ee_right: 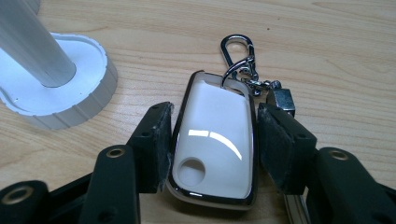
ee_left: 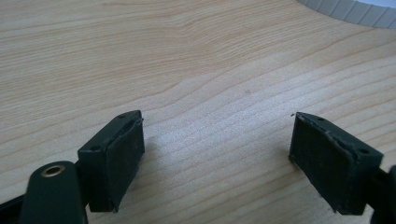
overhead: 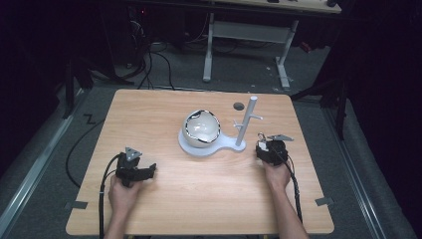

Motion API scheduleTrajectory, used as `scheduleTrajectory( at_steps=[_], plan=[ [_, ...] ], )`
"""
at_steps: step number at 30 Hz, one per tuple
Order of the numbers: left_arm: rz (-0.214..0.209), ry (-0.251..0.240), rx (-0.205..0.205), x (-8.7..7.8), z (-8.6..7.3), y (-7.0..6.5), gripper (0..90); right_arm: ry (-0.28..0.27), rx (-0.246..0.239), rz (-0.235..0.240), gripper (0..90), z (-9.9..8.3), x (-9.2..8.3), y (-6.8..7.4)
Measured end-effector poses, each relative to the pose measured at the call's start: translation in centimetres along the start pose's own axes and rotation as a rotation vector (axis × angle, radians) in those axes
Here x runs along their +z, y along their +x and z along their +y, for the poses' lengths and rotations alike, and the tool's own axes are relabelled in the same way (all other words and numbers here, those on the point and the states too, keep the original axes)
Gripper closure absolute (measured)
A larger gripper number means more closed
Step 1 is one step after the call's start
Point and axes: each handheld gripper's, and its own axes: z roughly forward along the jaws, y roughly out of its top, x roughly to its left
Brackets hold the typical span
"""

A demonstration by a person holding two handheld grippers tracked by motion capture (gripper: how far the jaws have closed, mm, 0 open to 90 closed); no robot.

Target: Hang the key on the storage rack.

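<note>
Seen from above: wooden table (overhead: 209, 199) with a white stand (overhead: 246, 124) near the middle, upright post carrying short pegs (overhead: 257, 117), flat base spreading left under a glossy white bowl (overhead: 201, 127).

Right gripper (overhead: 271, 149) just beside the foot of the post, on its right. From the right gripper's own camera: right gripper (ee_right: 215, 122) closed onto a white key fob (ee_right: 212, 144), one black pad against each long side. Fob face-up and apparently lying flat on the wood, not yet lifted. Silver clip (ee_right: 236, 45) and short chain trailing from its far end, resting on the table. Ribbed base rim (ee_right: 88, 95) and post close by on the left, clear of the fob.

Left gripper (overhead: 137, 170) near the front left of the table, well apart from stand and fob. From its own camera: left gripper (ee_left: 217, 122) spread wide, nothing but bare wood between the pads, a sliver of base rim at the top right corner.

Progress, judged from this: early. Grasp on the fob looks made. Still to come, most likely: lifting the fob, carrying it to the post, and hooking the clip over a peg. All pegs bare so far.
</note>
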Motion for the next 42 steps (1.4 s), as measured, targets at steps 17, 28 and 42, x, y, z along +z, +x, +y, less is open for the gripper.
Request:
scheduleTrajectory(
  at_steps=[17,28,42],
  plan=[
    [0.000,0.000,-0.001,0.0,0.0,0.0,18.5,-0.036,-0.008,0.074,51.2,-0.1,-1.2,-0.9],
    [0.000,-0.001,-0.001,0.0,0.0,0.0,18.5,-0.116,-0.012,0.154,51.3,0.4,-4.1,-1.5],
    [0.000,-0.001,-0.001,0.0,0.0,0.0,18.5,-0.194,-0.031,0.227,51.5,0.8,-7.5,-1.8]
  ],
)
